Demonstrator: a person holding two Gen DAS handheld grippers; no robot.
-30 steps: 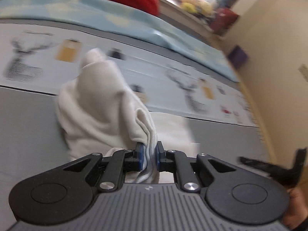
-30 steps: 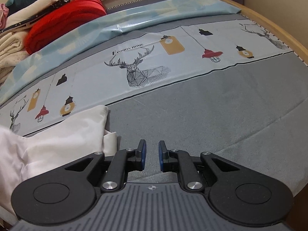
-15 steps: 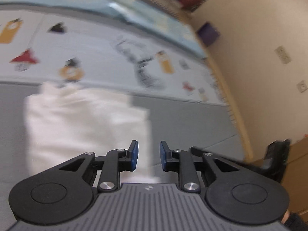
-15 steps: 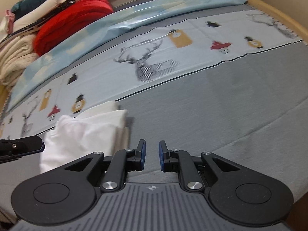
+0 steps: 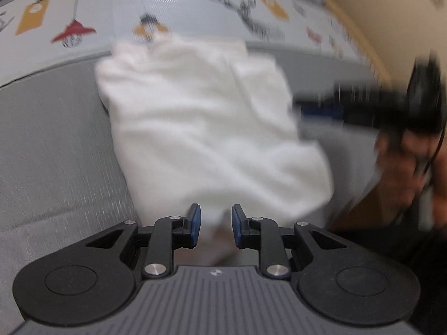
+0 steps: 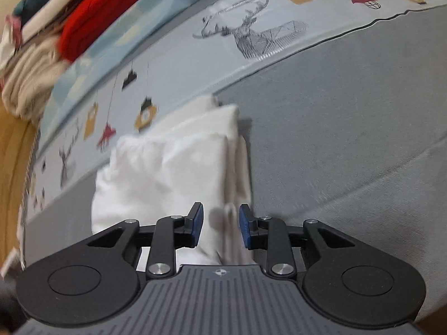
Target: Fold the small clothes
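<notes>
Grey bedding (image 6: 349, 128) is carrying the white garment (image 5: 206, 128), half-folded, while the left gripper (image 5: 213, 224) is hovering unclenched and the right gripper (image 6: 220, 224) is opening, both straddling its near edge (ideally pinching every layer).

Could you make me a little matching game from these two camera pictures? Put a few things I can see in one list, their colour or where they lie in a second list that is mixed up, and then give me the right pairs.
Things:
1. white garment
2. red knit
3. deer drawing
4. bed rim

Colour or place:
A. wooden, along the left edge of the right wrist view
B. printed in thin dark lines on the pale band of the bed cover
C. on the clothes pile at top left of the right wrist view
D. folded on the grey cover, just ahead of both pairs of jaws

Pairs: 1-D, 2-C, 3-B, 4-A
</notes>
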